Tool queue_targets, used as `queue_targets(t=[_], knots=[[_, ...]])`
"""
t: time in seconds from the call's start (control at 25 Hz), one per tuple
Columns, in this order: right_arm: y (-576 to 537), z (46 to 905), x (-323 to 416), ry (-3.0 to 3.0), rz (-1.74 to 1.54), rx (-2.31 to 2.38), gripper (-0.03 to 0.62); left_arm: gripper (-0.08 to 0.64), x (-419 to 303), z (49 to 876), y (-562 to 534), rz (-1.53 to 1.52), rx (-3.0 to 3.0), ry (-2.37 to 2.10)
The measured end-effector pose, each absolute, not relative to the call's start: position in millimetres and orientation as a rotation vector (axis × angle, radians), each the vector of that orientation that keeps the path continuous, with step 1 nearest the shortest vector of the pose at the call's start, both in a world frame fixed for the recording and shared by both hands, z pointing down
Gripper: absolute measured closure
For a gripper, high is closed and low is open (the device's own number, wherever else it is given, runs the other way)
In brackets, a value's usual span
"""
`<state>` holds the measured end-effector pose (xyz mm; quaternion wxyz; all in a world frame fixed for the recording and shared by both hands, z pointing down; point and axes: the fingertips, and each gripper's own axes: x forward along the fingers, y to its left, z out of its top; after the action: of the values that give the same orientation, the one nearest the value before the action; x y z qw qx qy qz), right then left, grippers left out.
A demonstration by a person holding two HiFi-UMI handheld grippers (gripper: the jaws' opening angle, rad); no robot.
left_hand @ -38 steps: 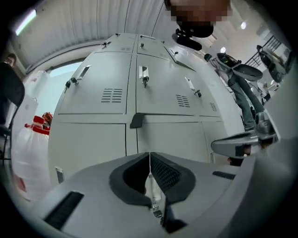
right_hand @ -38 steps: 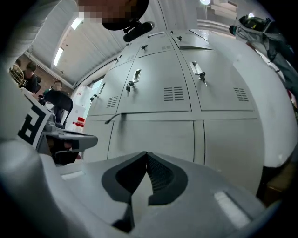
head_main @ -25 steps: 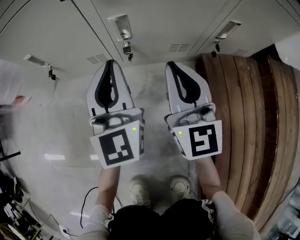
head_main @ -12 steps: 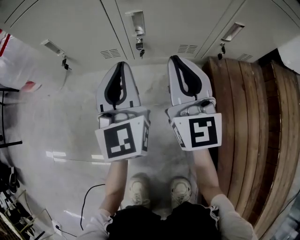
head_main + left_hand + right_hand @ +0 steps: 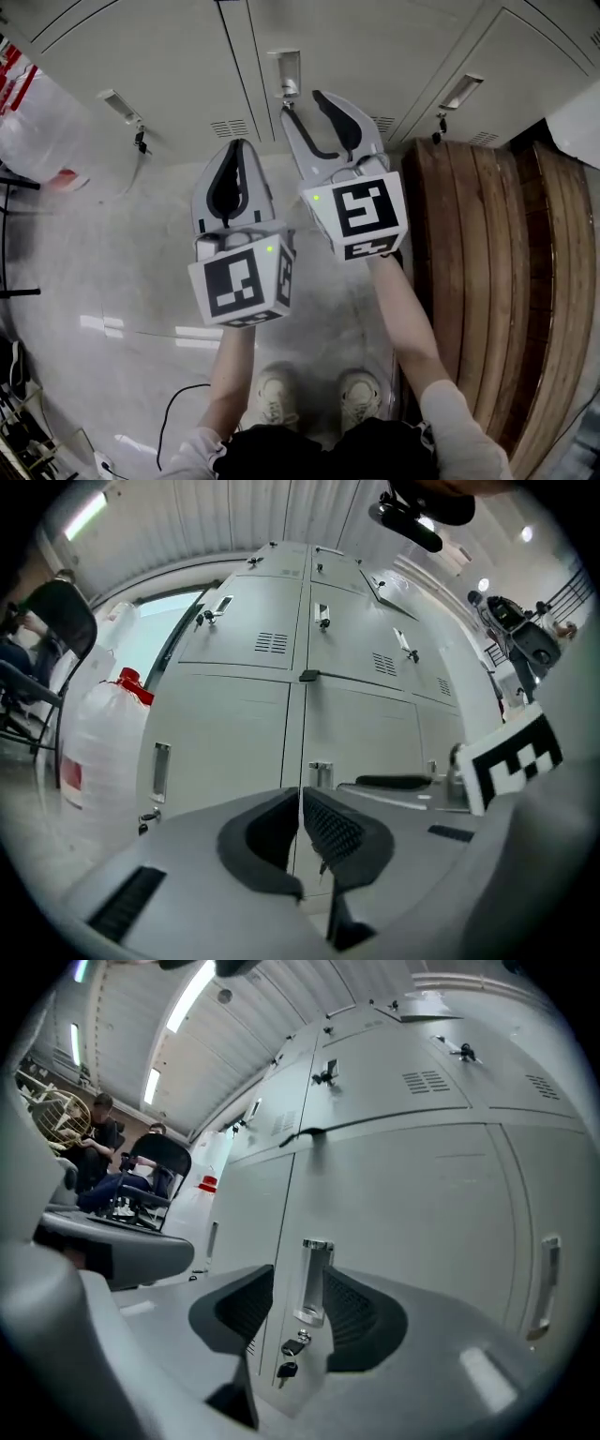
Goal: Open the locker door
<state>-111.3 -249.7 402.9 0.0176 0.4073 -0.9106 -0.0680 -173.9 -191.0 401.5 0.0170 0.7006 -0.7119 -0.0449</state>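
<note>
Grey lockers (image 5: 375,37) fill the top of the head view. The middle door carries a recessed metal handle (image 5: 288,73), with a key (image 5: 289,1357) hanging in the lock below it. My right gripper (image 5: 302,101) is raised close to that handle and its jaws are opening. In the right gripper view the handle (image 5: 314,1281) shows in the gap of the right gripper (image 5: 298,1283), and the pads do not press on it. Lower and to the left, my left gripper (image 5: 238,147) is shut and empty. The same left gripper (image 5: 300,795) points at the door seam.
A wooden slatted bench (image 5: 497,262) runs along the right. A white and red plastic bag (image 5: 28,103) stands at the left by the lockers. Neighbouring doors have their own handles (image 5: 122,105) (image 5: 459,91). A black cable (image 5: 173,412) lies on the floor. People sit on chairs (image 5: 103,1147) further off.
My right gripper has risen forward and leftward to the middle locker's handle and gone from shut to open. The left gripper stays shut and low. The head view has tilted up the lockers.
</note>
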Motion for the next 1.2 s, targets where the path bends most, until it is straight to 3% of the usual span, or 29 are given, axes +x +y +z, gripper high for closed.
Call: queue_targets(t=[1.2], knots=[[-309.0,429.7,-165.1,-2.738,-0.061,1.214,0.430,0.540,-207.6,401.2,-181.5,-0.199,2.122,-2.235]])
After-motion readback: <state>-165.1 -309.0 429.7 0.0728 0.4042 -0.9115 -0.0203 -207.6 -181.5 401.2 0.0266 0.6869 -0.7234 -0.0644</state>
